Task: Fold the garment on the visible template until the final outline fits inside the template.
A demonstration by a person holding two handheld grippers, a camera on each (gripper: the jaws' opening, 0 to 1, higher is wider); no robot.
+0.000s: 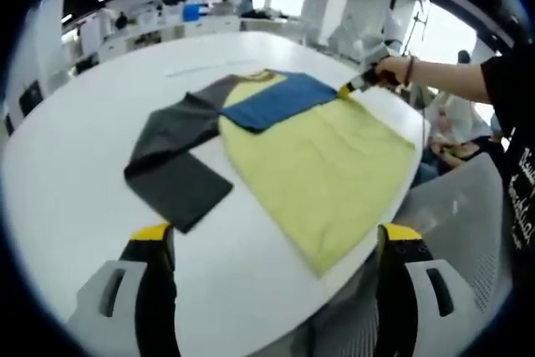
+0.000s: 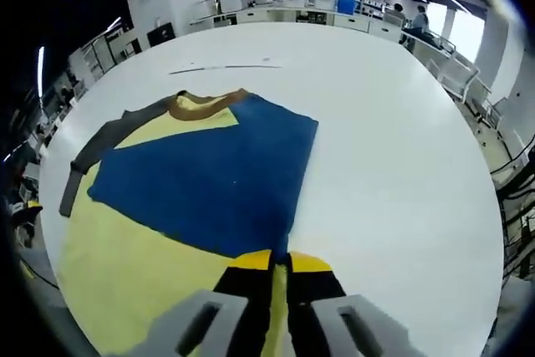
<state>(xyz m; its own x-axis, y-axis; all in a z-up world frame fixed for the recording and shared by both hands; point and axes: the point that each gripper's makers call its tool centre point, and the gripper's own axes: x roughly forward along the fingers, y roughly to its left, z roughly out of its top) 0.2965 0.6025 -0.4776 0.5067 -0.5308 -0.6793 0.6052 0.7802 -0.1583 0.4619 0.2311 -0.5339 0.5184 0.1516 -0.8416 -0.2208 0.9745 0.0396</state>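
Across the round white table (image 1: 75, 181) lies the long-sleeved cloth garment (image 1: 322, 169), its pale yellow body spread flat toward the near edge. Its blue sleeve (image 1: 280, 99) is folded inward over the chest, and its dark grey sleeve (image 1: 175, 165) is bent back on itself beside the body on the bare tabletop. A brown collar band (image 2: 205, 104) sits at the far end of the garment in the right gripper view, with the blue sleeve (image 2: 213, 177) lying as a broad panel over the yellow cloth (image 2: 125, 277).

The right gripper (image 2: 280, 263) has its yellow-tipped black jaws pressed together on the near edge of the blue sleeve, where blue meets yellow. From the left gripper view that same gripper (image 1: 355, 85) touches the corner of the blue sleeve, held by a person's hand (image 1: 391, 68) with a band on the wrist and a black sleeve behind.

The left gripper (image 1: 276, 236) hangs above the near part of the table with its jaws spread wide, one on each side of the garment's lower hem, touching nothing.

A thin dark line (image 2: 226, 67) is marked on the table beyond the collar. Around the table are a pale mesh-backed chair (image 1: 468, 206), white desks with a blue box (image 2: 345, 4), and people seated farther off.
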